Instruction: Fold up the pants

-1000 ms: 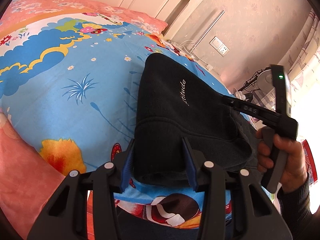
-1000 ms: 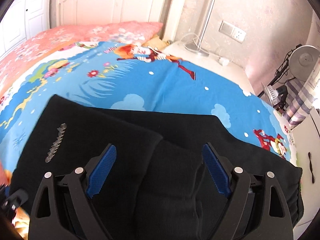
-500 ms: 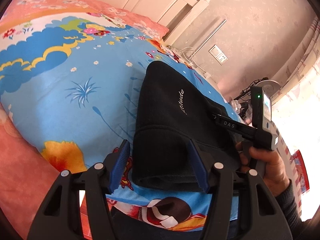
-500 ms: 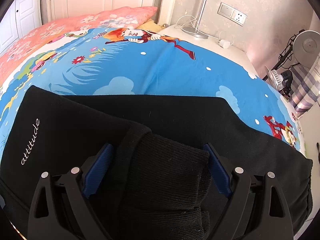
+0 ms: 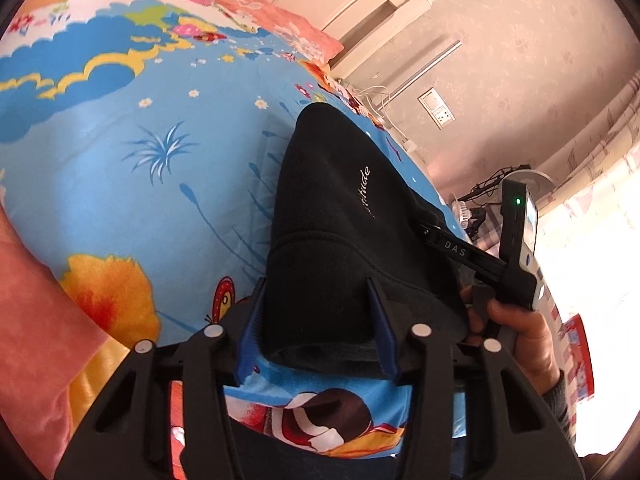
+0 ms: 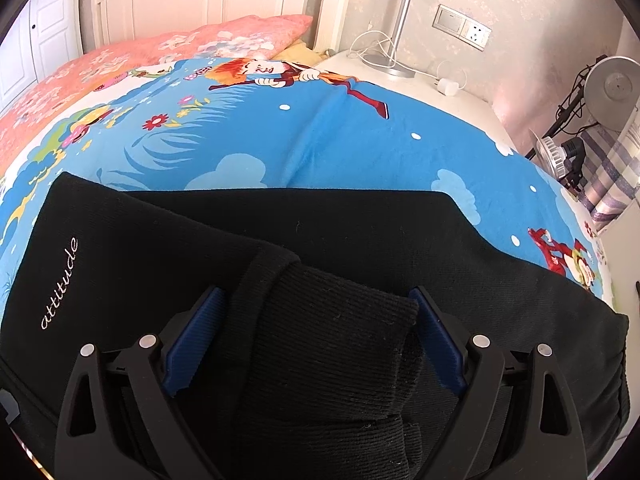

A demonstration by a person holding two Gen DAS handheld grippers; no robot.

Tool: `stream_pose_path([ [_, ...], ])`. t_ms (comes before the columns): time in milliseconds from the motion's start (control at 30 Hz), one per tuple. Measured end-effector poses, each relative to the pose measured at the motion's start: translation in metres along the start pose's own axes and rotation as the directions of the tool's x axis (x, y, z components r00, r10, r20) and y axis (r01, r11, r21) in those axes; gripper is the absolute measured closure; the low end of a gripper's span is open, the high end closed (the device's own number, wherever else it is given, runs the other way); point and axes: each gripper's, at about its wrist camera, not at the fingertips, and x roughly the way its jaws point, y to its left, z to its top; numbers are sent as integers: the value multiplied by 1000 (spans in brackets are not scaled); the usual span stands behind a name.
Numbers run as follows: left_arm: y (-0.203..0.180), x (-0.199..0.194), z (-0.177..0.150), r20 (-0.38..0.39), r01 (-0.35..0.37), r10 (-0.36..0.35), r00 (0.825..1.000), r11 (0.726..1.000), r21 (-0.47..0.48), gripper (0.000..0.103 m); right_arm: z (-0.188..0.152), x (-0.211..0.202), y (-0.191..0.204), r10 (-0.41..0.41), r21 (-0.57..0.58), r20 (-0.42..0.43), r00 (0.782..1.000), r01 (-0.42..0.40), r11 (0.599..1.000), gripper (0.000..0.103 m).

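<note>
The pants (image 6: 360, 240), black with a white "attitude" print, lie partly folded on the bed (image 6: 320, 148), over its blue cartoon sheet.

Left gripper (image 5: 318, 328): its jaws have just been closing and now clamp the thick folded edge nearest the camera. Keep this pinch firm so the layers do not slide apart.

Right gripper (image 6: 316, 332): its jaws stand wide, with the ribbed cuff (image 6: 332, 344) bunched between the blue pads but not visibly squeezed. The person's right hand (image 5: 520, 332) carries it just beside the fold.

Judged step: securing both ends before carrying the fold over.
- Close the right gripper on all cuff layers, not the top one only.
- Lift both ends evenly.
- Keep the edges aligned; avoid dragging the sheet.
</note>
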Motion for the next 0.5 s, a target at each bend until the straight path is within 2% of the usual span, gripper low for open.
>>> stream_pose_path([
  [200, -26, -10, 6, 22, -47, 45, 999, 996, 81, 66, 1, 0, 0, 2, 7, -5, 1000, -2, 1000, 12],
  [500, -37, -17, 10, 36, -55, 52, 998, 995, 89, 68, 6, -3, -2, 11, 14, -27, 1000, -11, 1000, 9],
])
